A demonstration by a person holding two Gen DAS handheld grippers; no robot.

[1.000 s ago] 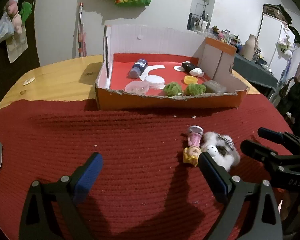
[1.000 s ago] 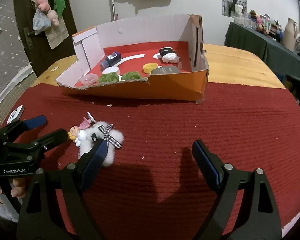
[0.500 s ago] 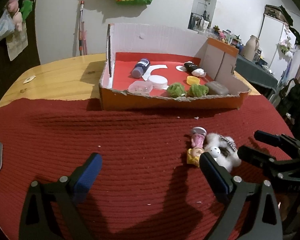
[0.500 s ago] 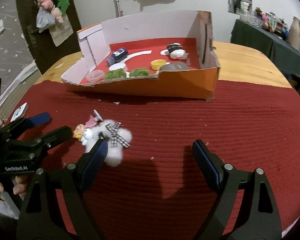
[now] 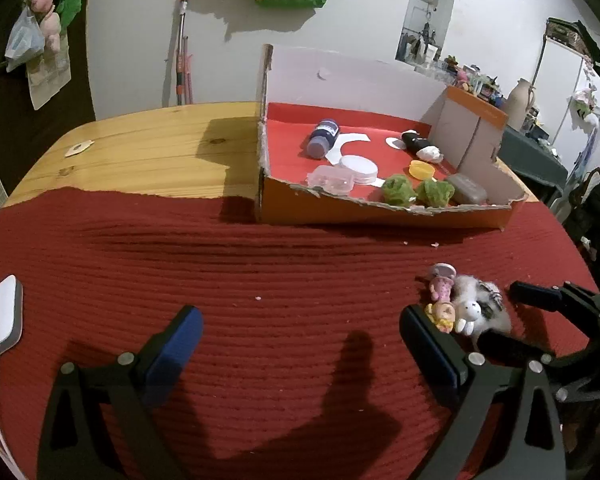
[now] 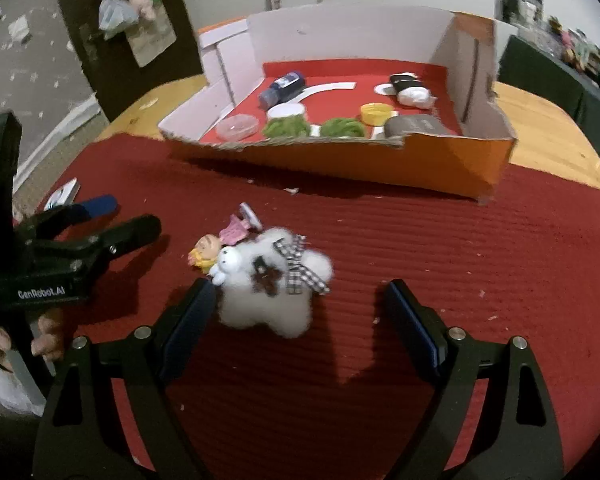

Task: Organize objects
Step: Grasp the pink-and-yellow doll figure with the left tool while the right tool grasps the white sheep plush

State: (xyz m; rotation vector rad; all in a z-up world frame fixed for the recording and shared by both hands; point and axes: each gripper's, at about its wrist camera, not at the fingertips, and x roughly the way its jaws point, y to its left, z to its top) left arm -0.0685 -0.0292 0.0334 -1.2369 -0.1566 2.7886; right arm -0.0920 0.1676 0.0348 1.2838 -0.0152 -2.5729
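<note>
1. The right hand-held gripper (image 6: 296,316) has slid over to the fluffy white toy (image 6: 272,284). A second ago the toy lay off to one side of it. Now the toy sits partly between the two fingers, right by the left one.
2. That hand-held gripper is spread wide and pinches nothing yet.
3. The left hand-held gripper (image 5: 300,344) is spread wide too, with only red cloth (image 5: 260,272) between its fingers. It has hardly moved.
4. The white toy lies on the red cloth on the counter (image 5: 140,148), touching a small doll (image 6: 220,240) in a pink dress. Both are still outside the orange box (image 6: 380,160).
5. The box already holds a blue bottle (image 6: 282,88), two green fuzzy balls (image 6: 288,126), a yellow cap (image 6: 376,112) and more.
6. I think the toy goes in the box next. The fingers need to be more centred on it, then squeeze.
7. The doll is so close that it may get bumped.
</note>
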